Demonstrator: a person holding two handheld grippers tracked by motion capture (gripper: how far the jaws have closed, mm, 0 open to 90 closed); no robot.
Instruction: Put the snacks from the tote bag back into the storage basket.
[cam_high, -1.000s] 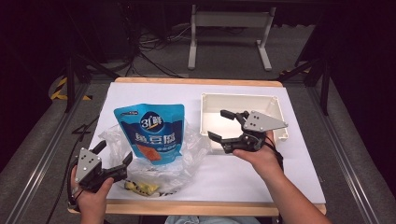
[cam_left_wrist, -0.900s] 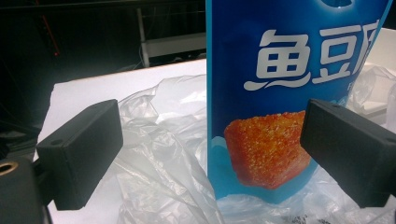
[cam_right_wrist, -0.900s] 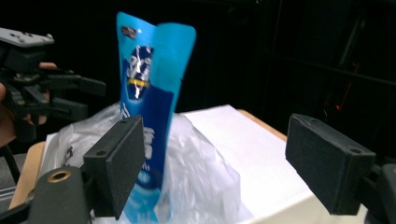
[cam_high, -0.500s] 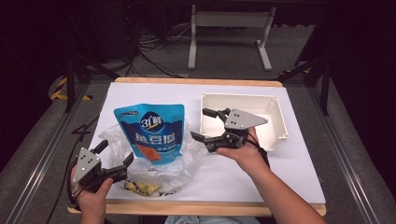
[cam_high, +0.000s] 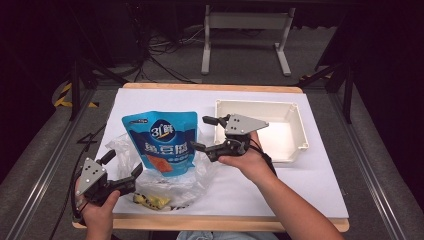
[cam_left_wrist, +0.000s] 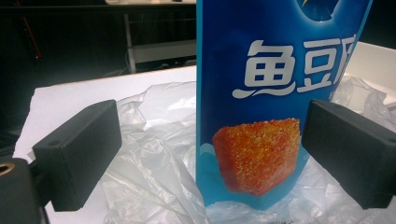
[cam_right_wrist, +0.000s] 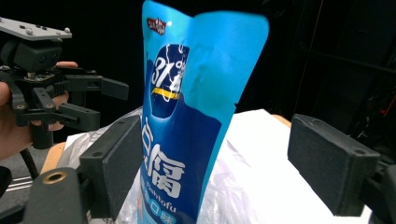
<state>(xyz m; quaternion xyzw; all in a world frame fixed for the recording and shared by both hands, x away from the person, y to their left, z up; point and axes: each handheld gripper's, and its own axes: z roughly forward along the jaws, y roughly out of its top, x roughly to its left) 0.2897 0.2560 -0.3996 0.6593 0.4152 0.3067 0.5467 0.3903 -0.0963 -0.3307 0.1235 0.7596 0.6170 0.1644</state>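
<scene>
white paper covers the table (cam_high: 320, 185), with dark floor and metal stands beyond it. a blue snack pouch (cam_high: 161, 142) stands upright on a crumpled clear plastic bag (cam_high: 192, 180) at the table's left half. the right gripper (cam_high: 204, 134) is released, its 2 jaws spread either side of the pouch's right edge; in the right gripper view the pouch (cam_right_wrist: 191, 121) sits between them, nearer one pad, contact unclear. the left gripper (cam_high: 122, 167) is also released, jaws apart at the bag's left edge, facing the pouch (cam_left_wrist: 275, 93). a white tray (cam_high: 295, 130) lies just beyond the right hand (cam_high: 247, 160). a small yellow-green wrapper (cam_high: 150, 201) lies at the bag's near edge.
</scene>
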